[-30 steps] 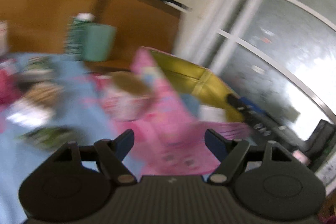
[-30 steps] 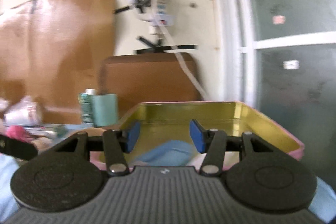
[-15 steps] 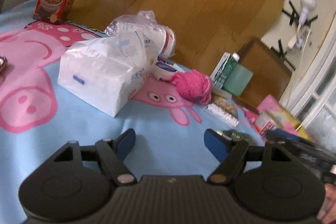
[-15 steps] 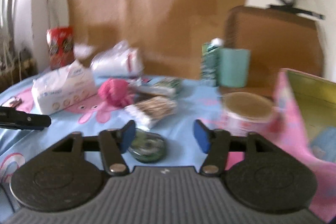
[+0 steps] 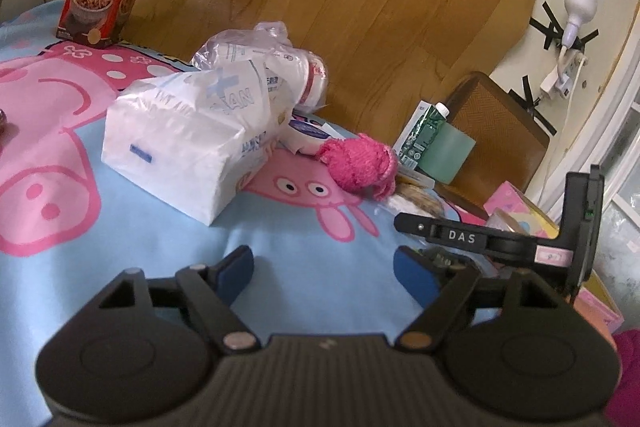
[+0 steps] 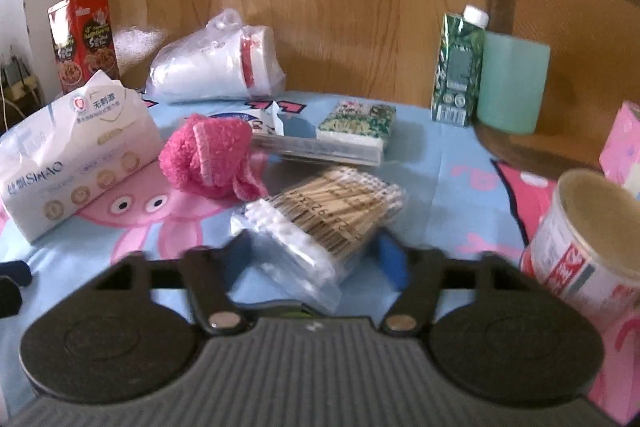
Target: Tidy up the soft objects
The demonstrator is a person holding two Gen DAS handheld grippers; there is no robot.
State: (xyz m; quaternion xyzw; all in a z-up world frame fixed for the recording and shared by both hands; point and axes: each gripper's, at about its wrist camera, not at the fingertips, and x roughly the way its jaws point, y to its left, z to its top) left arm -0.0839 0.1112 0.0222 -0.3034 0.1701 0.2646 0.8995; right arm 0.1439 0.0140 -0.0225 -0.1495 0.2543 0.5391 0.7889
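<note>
A pink knitted soft toy (image 5: pixel 360 167) (image 6: pixel 208 159) lies on the blue cartoon cloth (image 5: pixel 300 227), beside a white tissue pack (image 5: pixel 188 147) (image 6: pixel 76 147). My left gripper (image 5: pixel 326 271) hovers low over bare cloth in front of them, its jaws opening with nothing between them. My right gripper (image 6: pixel 316 259) has its jaws closing around the near end of a clear bag of cotton swabs (image 6: pixel 320 215). The pads are blurred and I do not see them pressing on it. One of its fingers (image 5: pixel 452 237) shows at the right of the left wrist view.
A bag of paper cups (image 6: pixel 216 67) and a red noodle box (image 6: pixel 84 43) stand at the back left. A green packet (image 6: pixel 356 123), a green carton (image 6: pixel 458 67), a teal cup (image 6: pixel 512 83), an instant noodle cup (image 6: pixel 588 239) and a pink box (image 6: pixel 624 143) fill the right.
Both views swung left from the pink box and window to the cluttered cloth. The right gripper came down over the swab bag and its jaws narrowed. The left view has held still lately.
</note>
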